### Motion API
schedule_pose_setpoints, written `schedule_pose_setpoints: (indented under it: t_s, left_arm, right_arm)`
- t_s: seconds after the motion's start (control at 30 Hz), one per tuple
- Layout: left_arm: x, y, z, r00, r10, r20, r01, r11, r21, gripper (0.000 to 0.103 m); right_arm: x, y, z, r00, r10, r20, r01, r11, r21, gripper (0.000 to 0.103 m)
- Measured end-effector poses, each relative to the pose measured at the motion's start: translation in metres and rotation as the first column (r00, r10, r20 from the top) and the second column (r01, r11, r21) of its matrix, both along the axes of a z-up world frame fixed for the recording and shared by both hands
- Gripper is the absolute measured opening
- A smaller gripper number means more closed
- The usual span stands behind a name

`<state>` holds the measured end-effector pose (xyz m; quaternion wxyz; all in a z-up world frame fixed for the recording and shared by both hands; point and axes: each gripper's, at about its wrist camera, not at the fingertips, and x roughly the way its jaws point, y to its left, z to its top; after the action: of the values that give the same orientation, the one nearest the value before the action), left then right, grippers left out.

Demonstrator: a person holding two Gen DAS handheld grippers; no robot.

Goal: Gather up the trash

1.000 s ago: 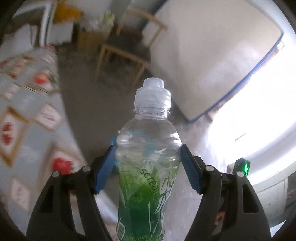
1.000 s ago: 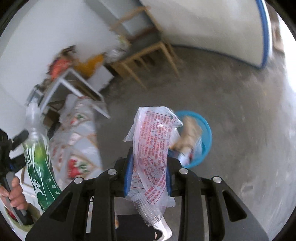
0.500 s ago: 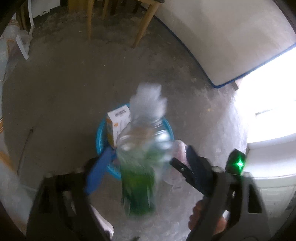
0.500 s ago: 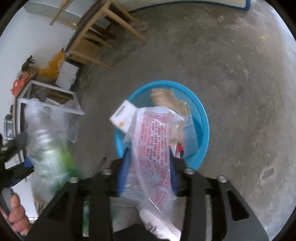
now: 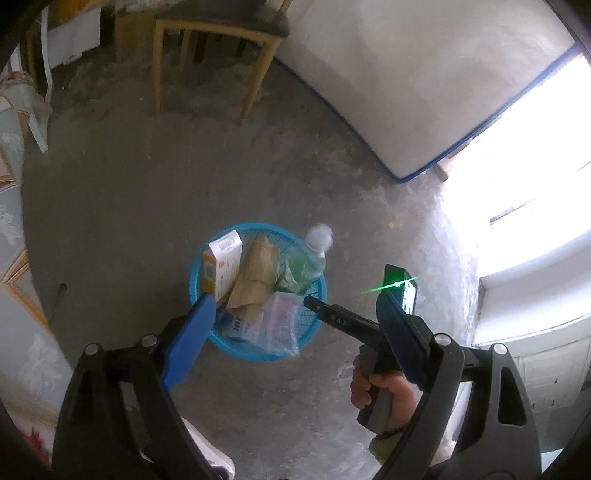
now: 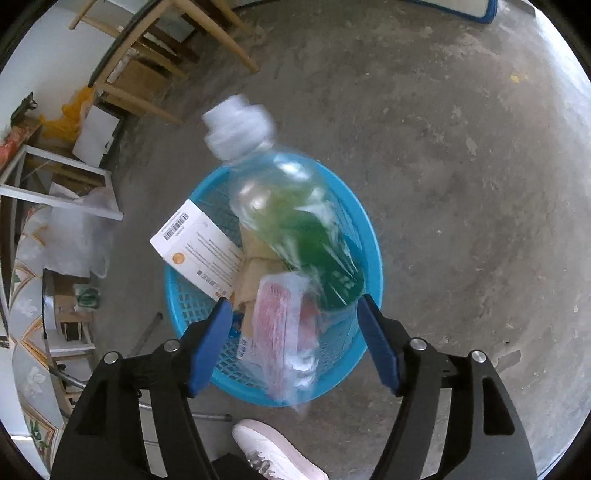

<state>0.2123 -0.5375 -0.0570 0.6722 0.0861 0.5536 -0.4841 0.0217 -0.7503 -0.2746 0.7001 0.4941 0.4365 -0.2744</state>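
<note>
Two grippers point down over a blue basket (image 6: 365,236) on the grey concrete floor (image 6: 461,155). Nearest in the right wrist view, the right gripper (image 6: 291,325) has its blue pads (image 6: 208,343) spread wide; its jaws have just been opening, and nothing is pressed between them. The clear wrapper with red print (image 6: 280,325) lies just beyond, blurred, in the near part of the basket with its lower end over the near rim. A white shoe (image 6: 273,454) shows at the bottom edge (the person's foot, just short of the basket).

Further in, the green-labelled plastic bottle (image 6: 291,221) lies tilted across the basket, blurred, its white cap (image 6: 236,125) sticking out past the far rim. Beside it stand a white carton with a barcode (image 6: 199,247) and crumpled brown paper (image 6: 255,269), both inside the basket.

From the left wrist view, the left gripper (image 5: 295,328) is also wide apart and holds nothing; its jaws have just been opening. To its right a hand (image 5: 388,391) grips the handle of the other tool. Beyond the pads, the basket (image 5: 236,345) holds the wrapper (image 5: 280,325), the paper (image 5: 255,277), the carton (image 5: 221,264) and the bottle (image 5: 304,262).

Farthest off stand a wooden chair (image 5: 218,33) and a white panel with blue edging (image 5: 406,74).
</note>
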Motion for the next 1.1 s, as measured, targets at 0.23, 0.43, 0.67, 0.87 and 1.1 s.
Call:
schedule_pose_setpoints:
  t_s: [0.23, 0.43, 0.67, 0.87, 1.1]
  left_arm:
    - [-0.015, 0.048, 0.042, 0.997, 0.042, 0.061, -0.037, 0.995, -0.090, 0.084]
    - [-0.049, 0.131, 0.092, 0.973, 0.129, 0.190, -0.086, 0.971, -0.221, 0.088]
    - [-0.104, 0.240, 0.118, 0.889, 0.324, 0.323, -0.224, 0.924, -0.310, 0.092]
    - [-0.151, 0.295, 0.121, 0.817, 0.462, 0.344, -0.352, 0.873, -0.336, 0.093]
    - [-0.198, 0.319, 0.122, 0.747, 0.560, 0.357, -0.443, 0.821, -0.360, 0.094]
  right_arm:
    - [-0.027, 0.008, 0.034, 0.994, -0.038, 0.102, 0.041, 0.999, -0.025, 0.068]
    - [-0.052, 0.048, 0.097, 0.980, 0.063, 0.189, -0.034, 0.987, -0.158, 0.068]
    - [-0.078, 0.134, 0.188, 0.914, 0.304, 0.271, -0.189, 0.906, -0.378, 0.080]
    - [-0.094, 0.202, 0.252, 0.814, 0.495, 0.304, -0.281, 0.794, -0.540, 0.087]
    - [-0.100, 0.278, 0.303, 0.699, 0.671, 0.247, -0.357, 0.626, -0.693, 0.095]
